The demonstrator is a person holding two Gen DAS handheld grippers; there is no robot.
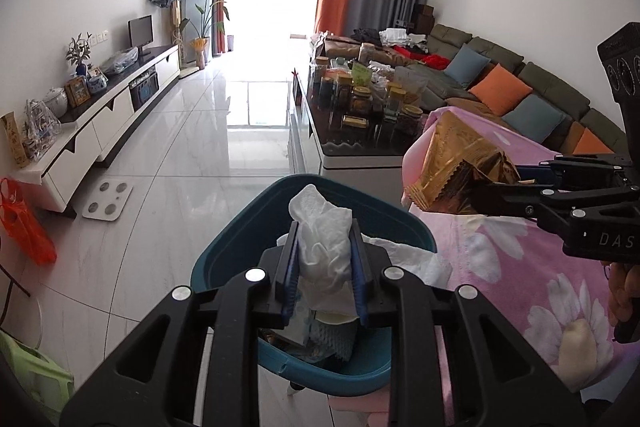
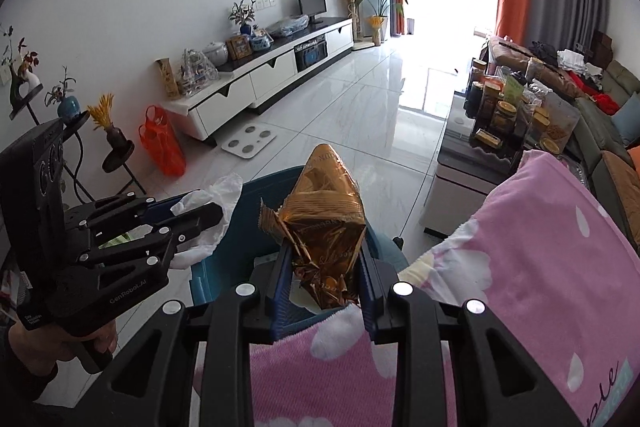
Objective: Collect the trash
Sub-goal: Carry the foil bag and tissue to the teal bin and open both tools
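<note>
My left gripper (image 1: 324, 227) is shut on a crumpled white tissue (image 1: 325, 247) and holds it above a teal trash bin (image 1: 240, 227) that has paper and wrappers inside. The right gripper (image 2: 326, 247) is shut on a crinkled gold foil wrapper (image 2: 326, 203), just over the bin's near rim (image 2: 260, 195) and the edge of a pink blanket. In the left wrist view the right gripper (image 1: 480, 187) comes in from the right with the gold wrapper (image 1: 460, 163). In the right wrist view the left gripper (image 2: 204, 207) and its tissue (image 2: 226, 187) are at the left.
A pink flowered blanket (image 1: 520, 267) lies right of the bin. A coffee table (image 1: 360, 151) crowded with jars stands beyond it, with a sofa (image 1: 520, 75) behind. On the left are a white TV cabinet (image 1: 100, 123), a bathroom scale (image 1: 107, 201) and an orange bag (image 1: 24, 223).
</note>
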